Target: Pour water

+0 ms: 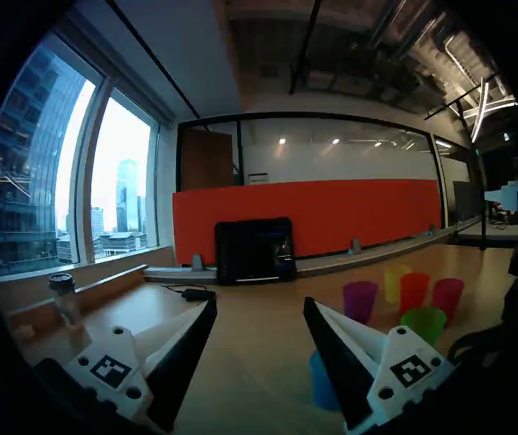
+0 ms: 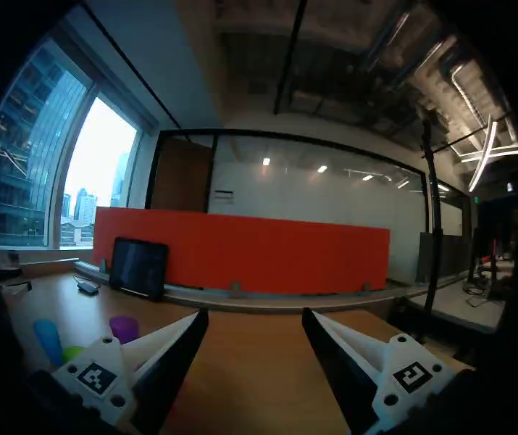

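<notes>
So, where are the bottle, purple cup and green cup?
bottle (image 1: 68,308), left gripper view, on its body
purple cup (image 1: 360,301), left gripper view, on its wall
green cup (image 1: 429,328), left gripper view, on its wall

In the left gripper view we look from low over the wooden table (image 1: 259,348), straight at the orange wall (image 1: 331,214). The colored cups (image 1: 414,290) are close, a bit to our right. The right gripper view faces the same wall, cups on its left. Both share the black screen (image 1: 253,250) and big window (image 1: 117,188).
</notes>
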Available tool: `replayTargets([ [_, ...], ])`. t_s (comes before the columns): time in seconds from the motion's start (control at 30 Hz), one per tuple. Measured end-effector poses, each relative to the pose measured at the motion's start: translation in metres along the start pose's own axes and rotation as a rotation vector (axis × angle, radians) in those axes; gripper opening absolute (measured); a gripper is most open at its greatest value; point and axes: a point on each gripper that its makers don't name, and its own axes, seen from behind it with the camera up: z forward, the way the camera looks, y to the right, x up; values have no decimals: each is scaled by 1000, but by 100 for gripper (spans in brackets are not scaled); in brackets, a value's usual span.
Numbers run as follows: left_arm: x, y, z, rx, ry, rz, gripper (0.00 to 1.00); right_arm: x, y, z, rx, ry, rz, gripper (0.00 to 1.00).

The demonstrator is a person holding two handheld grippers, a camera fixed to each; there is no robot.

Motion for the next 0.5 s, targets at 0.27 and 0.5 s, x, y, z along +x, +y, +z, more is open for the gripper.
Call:
replayTargets([
  [0.27, -6, -4, 1, 11, -5, -19, 88, 1, -2, 0, 5, 2, -1, 100],
  [0.5, -12, -6, 0, 14, -14, -35, 88, 2, -2, 1, 8, 2, -3, 100],
])
